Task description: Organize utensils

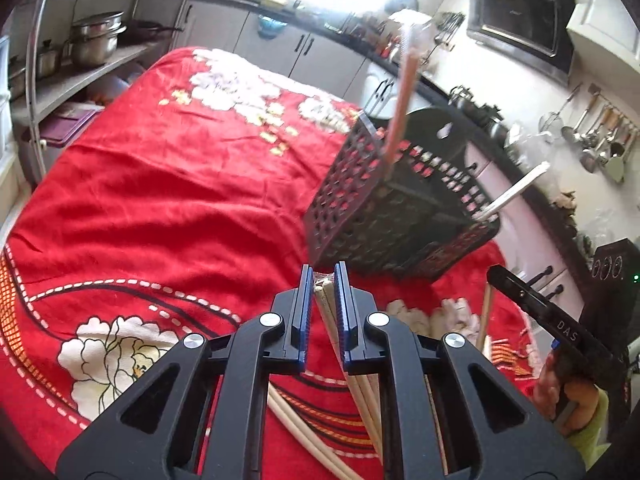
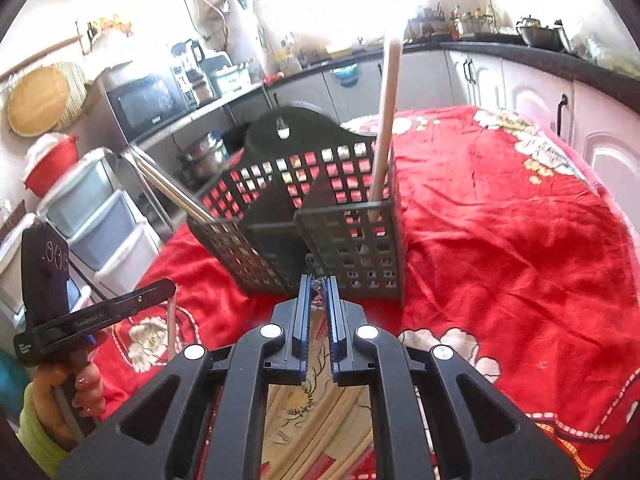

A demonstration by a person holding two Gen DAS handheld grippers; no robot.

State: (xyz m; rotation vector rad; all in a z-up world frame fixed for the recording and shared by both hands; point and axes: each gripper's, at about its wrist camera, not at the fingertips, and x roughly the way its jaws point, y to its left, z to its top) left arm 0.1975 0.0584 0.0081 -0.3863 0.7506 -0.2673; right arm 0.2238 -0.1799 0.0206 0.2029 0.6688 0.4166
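Chopsticks, a pale wooden bundle (image 1: 326, 304), sit pinched between the blue pads of the left gripper (image 1: 324, 280), whose jaws are drawn nearly together on them; the sticks trail back under the tool, so they are held near their front ends. That grip probably suits dropping them end-first into the black perforated plastic utensil caddy (image 1: 384, 216) standing just ahead on the red floral tablecloth (image 1: 160, 200).

The right gripper (image 2: 318, 286) is likewise almost closed. Something small and crinkly, perhaps clear wrapping, shows between its tips, and pale sticks lie beneath the tool, but I cannot tell whether they are what it clamps.

Both tools point downward toward the caddy's near wall, one to either side, which fits a two-handed delivery.

Inside the caddy, a long pale wooden handle (image 2: 386, 120) leans upright in one corner compartment, and a pair of metal chopsticks (image 2: 168, 188) slants out of the opposite one; sorting by compartment seems the intent.

More pale chopsticks (image 1: 288, 416) lie loose on the cloth below the left tool, so work remains.
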